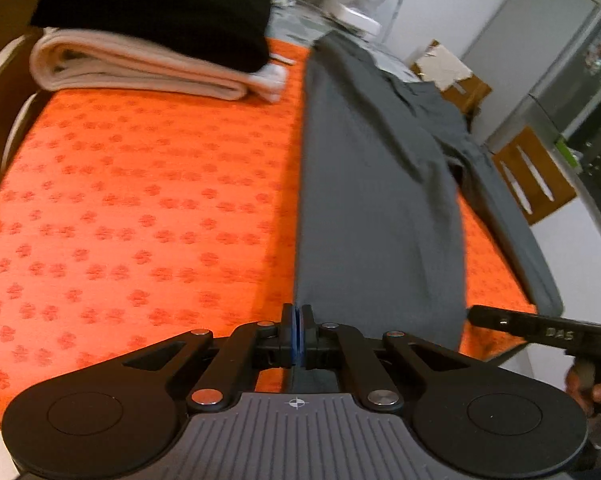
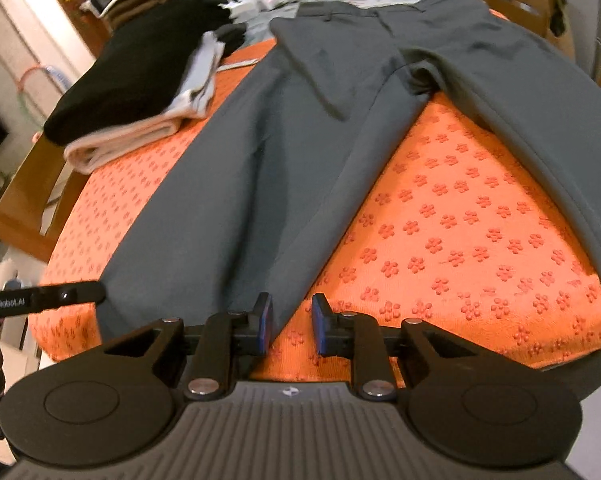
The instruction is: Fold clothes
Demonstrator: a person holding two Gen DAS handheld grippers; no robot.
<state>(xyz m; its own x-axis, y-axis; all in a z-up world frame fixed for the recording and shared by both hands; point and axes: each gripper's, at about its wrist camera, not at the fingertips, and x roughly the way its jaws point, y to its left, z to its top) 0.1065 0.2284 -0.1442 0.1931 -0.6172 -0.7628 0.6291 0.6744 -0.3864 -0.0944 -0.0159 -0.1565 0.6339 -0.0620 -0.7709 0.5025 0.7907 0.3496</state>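
Observation:
Grey trousers (image 2: 260, 152) lie spread on the orange patterned cloth (image 2: 460, 240), waist at the far end and legs reaching toward me. The left trouser leg (image 1: 372, 200) runs to the near edge, and my left gripper (image 1: 299, 332) is shut on the left corner of its hem. My right gripper (image 2: 290, 328) is open at the same leg's right hem corner, with the fabric edge beside its left finger (image 2: 264, 320). The other leg (image 2: 560, 128) hangs off the right side. Each gripper also shows at the edge of the other's view: the right gripper (image 1: 540, 330), the left gripper (image 2: 40, 298).
A folded stack sits at the far left: a black garment (image 1: 160, 4) on top of a beige one (image 1: 140, 68). Wooden chair parts (image 2: 24, 184) stand by the left edge. Cardboard boxes (image 1: 448, 68) and a fridge (image 1: 548, 52) are beyond the table on the right.

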